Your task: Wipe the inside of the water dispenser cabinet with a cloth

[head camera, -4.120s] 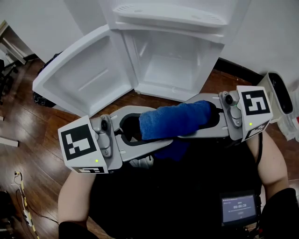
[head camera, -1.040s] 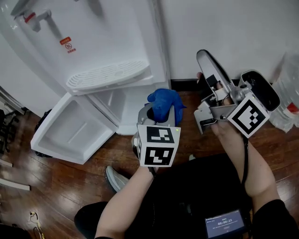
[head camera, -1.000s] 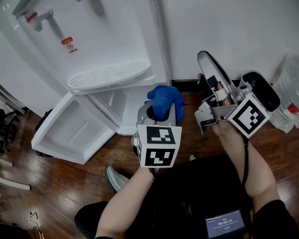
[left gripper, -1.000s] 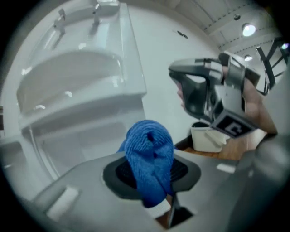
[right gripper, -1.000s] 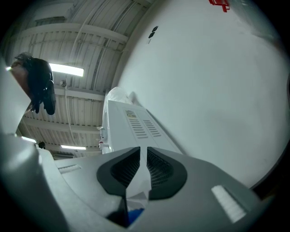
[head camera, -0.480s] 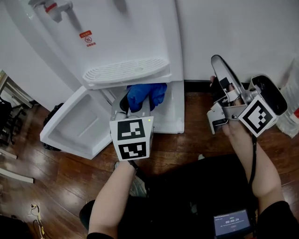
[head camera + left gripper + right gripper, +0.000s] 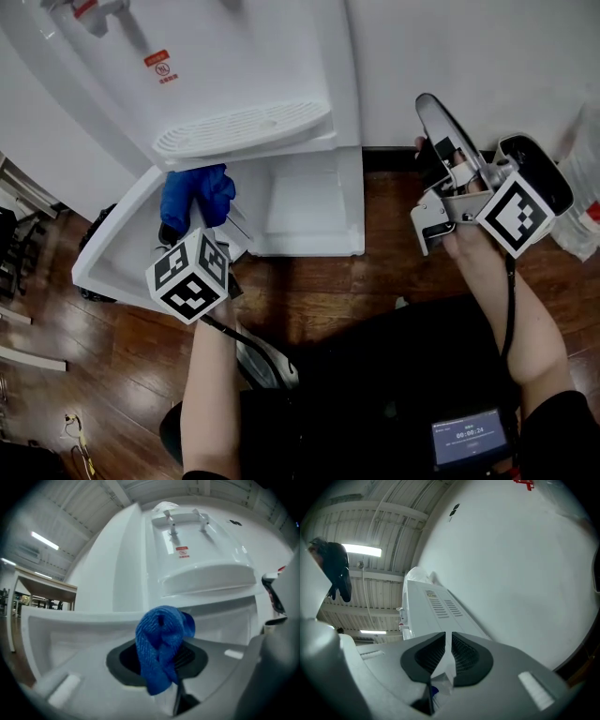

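The white water dispenser [image 7: 234, 66] stands against the wall with its lower cabinet [image 7: 300, 202] open and the door [image 7: 117, 258] swung out to the left. My left gripper [image 7: 183, 220] is shut on a bunched blue cloth [image 7: 197, 192], held above the door's inner side, left of the cabinet opening. In the left gripper view the cloth [image 7: 159, 639] hangs from the left gripper [image 7: 164, 657] before the dispenser [image 7: 201, 550]. My right gripper [image 7: 429, 112] is raised at the right, shut and empty. In its own view the right gripper [image 7: 446, 644] faces the wall and the dispenser's side [image 7: 431, 606].
A drip tray [image 7: 239, 129] juts out above the cabinet, with taps [image 7: 94, 11] higher up. A clear bottle [image 7: 586, 202] stands at the right edge. A wooden floor [image 7: 309, 286] lies below, with cables [image 7: 75, 436] at the bottom left. A table [image 7: 42, 581] shows left.
My left gripper has carried the cloth leftward, from in front of the cabinet opening to above the open door. The right gripper has stayed put.
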